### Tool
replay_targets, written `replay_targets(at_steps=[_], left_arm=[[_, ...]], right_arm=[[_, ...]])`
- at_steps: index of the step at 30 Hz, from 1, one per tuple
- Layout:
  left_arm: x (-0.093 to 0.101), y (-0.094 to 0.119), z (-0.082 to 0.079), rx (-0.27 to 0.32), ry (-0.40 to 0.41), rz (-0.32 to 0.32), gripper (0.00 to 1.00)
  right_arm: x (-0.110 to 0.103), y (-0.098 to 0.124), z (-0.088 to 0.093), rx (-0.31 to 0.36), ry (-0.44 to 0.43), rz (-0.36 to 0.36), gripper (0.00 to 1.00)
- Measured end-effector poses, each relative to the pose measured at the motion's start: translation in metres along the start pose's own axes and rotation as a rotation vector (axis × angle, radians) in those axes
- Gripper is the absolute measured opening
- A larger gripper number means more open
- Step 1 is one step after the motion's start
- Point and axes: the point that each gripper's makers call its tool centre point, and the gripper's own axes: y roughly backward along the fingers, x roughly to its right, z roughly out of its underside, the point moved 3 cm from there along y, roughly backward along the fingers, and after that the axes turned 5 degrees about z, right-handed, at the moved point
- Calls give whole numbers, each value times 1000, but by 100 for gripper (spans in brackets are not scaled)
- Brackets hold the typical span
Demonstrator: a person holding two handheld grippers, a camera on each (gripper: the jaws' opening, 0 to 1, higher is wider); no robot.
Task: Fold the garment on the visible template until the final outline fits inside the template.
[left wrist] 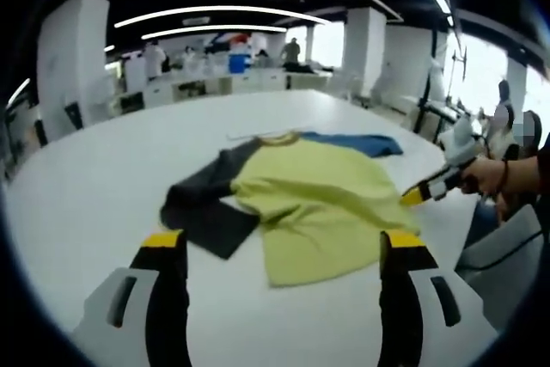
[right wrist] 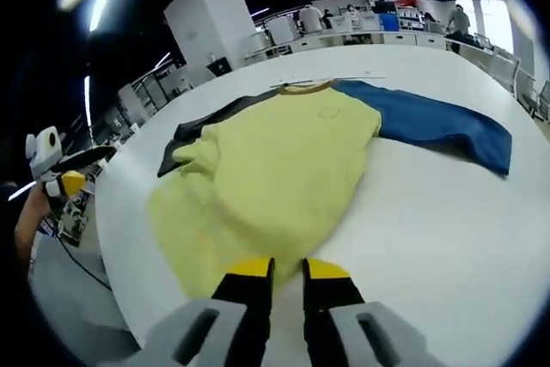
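Covering any template, garment (left wrist: 318, 199); left tongs (left wrist: 284, 251) wide, right tongs (right wrist: 288, 274) narrow.

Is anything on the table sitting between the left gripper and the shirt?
Nothing visible. Bare white table lies between the open left gripper and the shirt; its yellow hem reaches down between the jaws.
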Motion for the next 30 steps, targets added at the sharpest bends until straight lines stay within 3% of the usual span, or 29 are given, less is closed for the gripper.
replay_targets(at_steps=[2,11,16,24,30], left_arm=[[0,1,1,-1,-4,-5,89],[-1,2,3,-4,10,-10,88],[0,6,5,-20,-6,-6,88],[-2,13,12,-29,7,-19,88],[-4,16,16,-29,10,-42,85]], right_arm=[[-5,4,3,1,-11,1,0],[-7,10,-3,39,-21,-17,0],[-16,25,-20,85,-49,-64,0],[-39,30,-51,126,20,-121,0],[-49,21,-66,96,100,-144,0]])
